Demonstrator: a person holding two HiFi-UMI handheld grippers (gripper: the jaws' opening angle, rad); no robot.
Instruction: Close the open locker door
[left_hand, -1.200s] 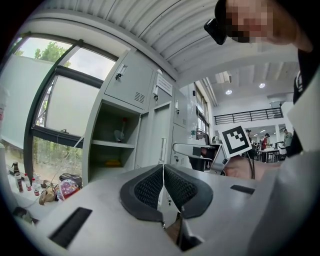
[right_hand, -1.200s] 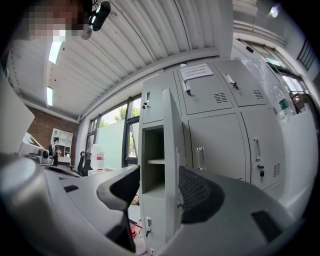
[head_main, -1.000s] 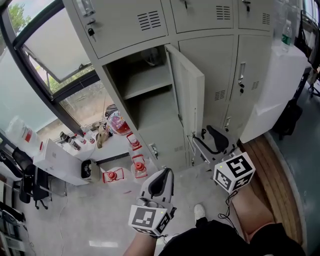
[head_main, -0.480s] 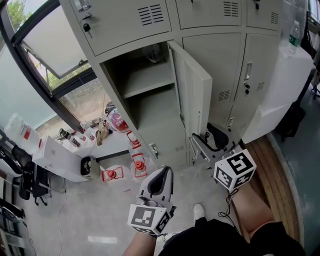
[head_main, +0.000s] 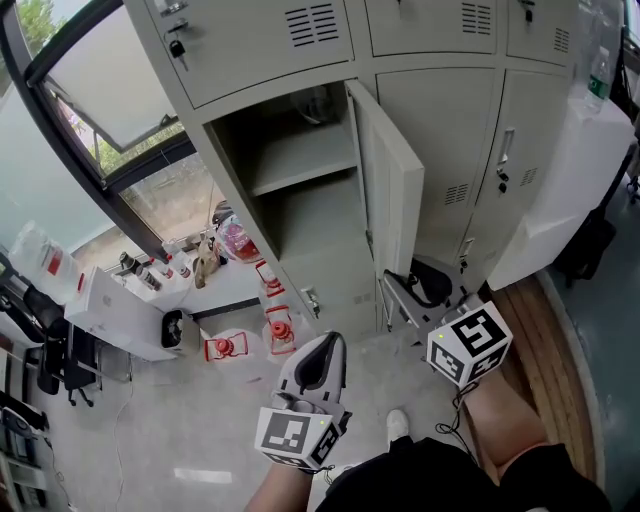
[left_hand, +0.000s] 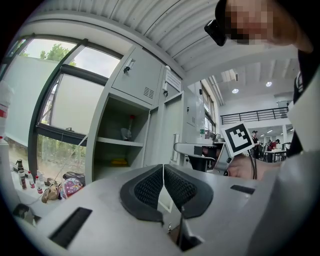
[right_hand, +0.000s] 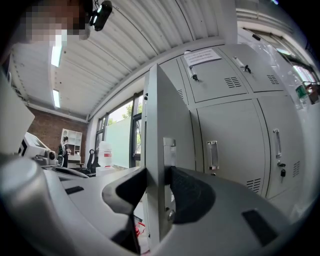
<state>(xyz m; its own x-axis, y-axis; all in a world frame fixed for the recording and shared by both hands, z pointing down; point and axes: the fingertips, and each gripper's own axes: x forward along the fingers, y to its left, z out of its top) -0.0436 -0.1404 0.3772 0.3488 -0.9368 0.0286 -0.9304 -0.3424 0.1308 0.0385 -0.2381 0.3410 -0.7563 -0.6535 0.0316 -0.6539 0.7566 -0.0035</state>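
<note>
The grey locker door (head_main: 390, 190) stands swung out from its open compartment (head_main: 300, 200), which has one shelf inside. My right gripper (head_main: 402, 285) is at the door's lower free edge. In the right gripper view the door edge (right_hand: 157, 125) and its latch plate stand between the jaws, which are closing, and both pads (right_hand: 187, 192) touch the metal. My left gripper (head_main: 322, 352) hangs lower, in front of the locker, shut on nothing. In the left gripper view its pads (left_hand: 150, 187) meet, with the open compartment (left_hand: 122, 145) beyond.
Red bottles (head_main: 275, 330) and small clutter lie on the floor left of the locker, near a white box (head_main: 115, 315). A window (head_main: 110, 90) is on the left. A white cabinet (head_main: 560, 190) stands on the right, beside a wooden floor strip (head_main: 555, 370).
My right gripper has edged up to the door's lower edge. The door and my left gripper have barely moved.
</note>
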